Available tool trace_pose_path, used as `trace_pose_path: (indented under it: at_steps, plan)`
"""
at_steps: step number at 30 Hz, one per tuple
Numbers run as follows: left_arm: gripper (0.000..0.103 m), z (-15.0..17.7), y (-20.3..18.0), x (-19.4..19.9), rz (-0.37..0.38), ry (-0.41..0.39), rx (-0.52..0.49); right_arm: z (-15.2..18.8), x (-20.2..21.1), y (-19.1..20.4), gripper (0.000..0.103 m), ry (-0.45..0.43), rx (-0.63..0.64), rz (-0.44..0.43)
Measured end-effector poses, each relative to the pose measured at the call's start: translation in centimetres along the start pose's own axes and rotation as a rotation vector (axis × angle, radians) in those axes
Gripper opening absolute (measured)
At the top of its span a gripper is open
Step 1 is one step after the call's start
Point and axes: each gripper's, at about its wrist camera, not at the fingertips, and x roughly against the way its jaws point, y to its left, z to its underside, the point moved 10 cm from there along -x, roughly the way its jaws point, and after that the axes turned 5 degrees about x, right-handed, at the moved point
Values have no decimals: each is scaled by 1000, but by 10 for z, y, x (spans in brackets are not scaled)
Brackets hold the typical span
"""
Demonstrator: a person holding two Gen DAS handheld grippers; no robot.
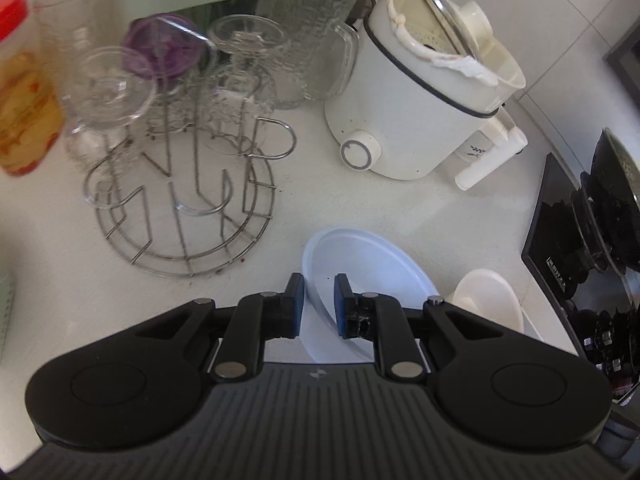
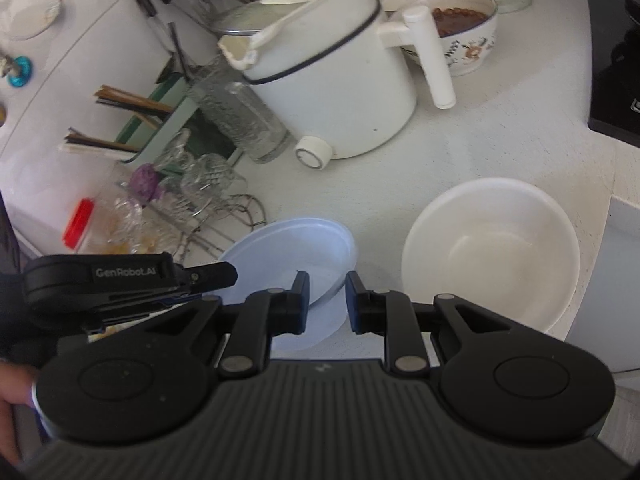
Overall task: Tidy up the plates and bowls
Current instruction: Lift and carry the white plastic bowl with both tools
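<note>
Fingers [image 1: 298,304] of both grippers clamp the pale blue plate's [image 1: 360,256] rim at lower centre; lifting it level should clear the white bowl [image 2: 492,248] beside it.

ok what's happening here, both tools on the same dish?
Yes. A person holds a tool in each hand, and both are clamped on the rim of the pale blue oval plate: the left tool on one edge, the right tool on another. The plate sits tilted over the white counter. A white bowl rests beside it, untouched, with the white cooker behind.
</note>
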Motion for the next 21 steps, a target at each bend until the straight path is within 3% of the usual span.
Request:
trace_pose_path:
  at_steps: [21]
  plan:
    - [19,50,14,107,0,-186,86,19,57,42,22,-12,164,-144]
